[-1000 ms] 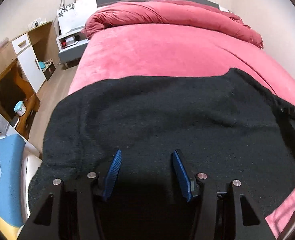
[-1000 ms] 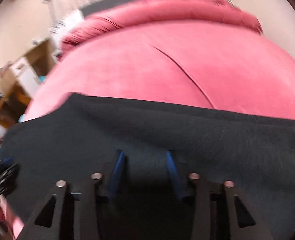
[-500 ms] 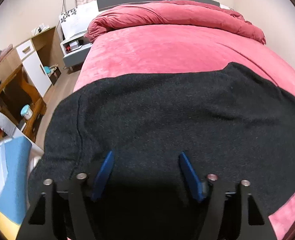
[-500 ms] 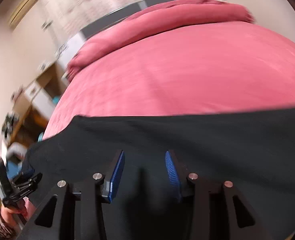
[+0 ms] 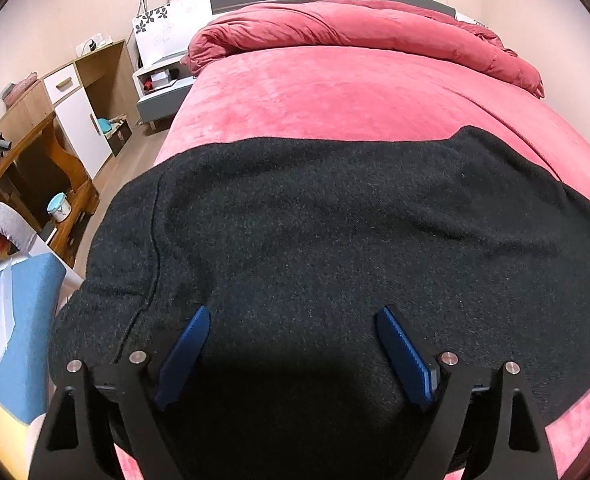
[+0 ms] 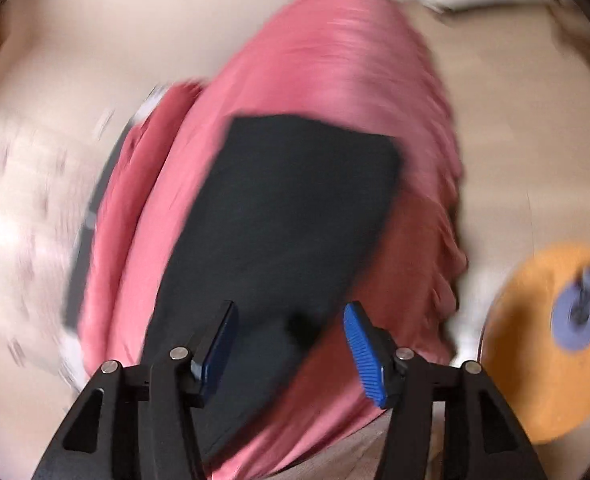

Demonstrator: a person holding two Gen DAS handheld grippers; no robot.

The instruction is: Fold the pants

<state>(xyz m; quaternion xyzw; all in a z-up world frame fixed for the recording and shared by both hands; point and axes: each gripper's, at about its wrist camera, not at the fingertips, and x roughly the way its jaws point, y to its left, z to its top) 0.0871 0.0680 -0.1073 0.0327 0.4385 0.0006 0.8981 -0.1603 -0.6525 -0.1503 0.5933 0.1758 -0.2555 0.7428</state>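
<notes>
- A bedroom with a big bed [image 5: 335, 92] under a pink cover.
- The black pants [image 5: 335, 232] lie flat on the bed's near end (folded).
- The left gripper [image 5: 291, 316] is opening over them, holding nothing.
- The right gripper [image 6: 289, 312] is opening too, fingers [image 6: 361, 340] empty; its view is blurry.

- One pair of black pants [image 5: 335, 232] — spread flat.
- One bed [image 5: 335, 96] with pink cover.
- One rolled red duvet [image 5: 355, 28].
- Two grippers — left gripper [image 5: 291, 344], right gripper [image 6: 291, 336].
- One white nightstand [image 5: 161, 84].
- One orange round mat [image 6: 535, 344], blurred.
</notes>
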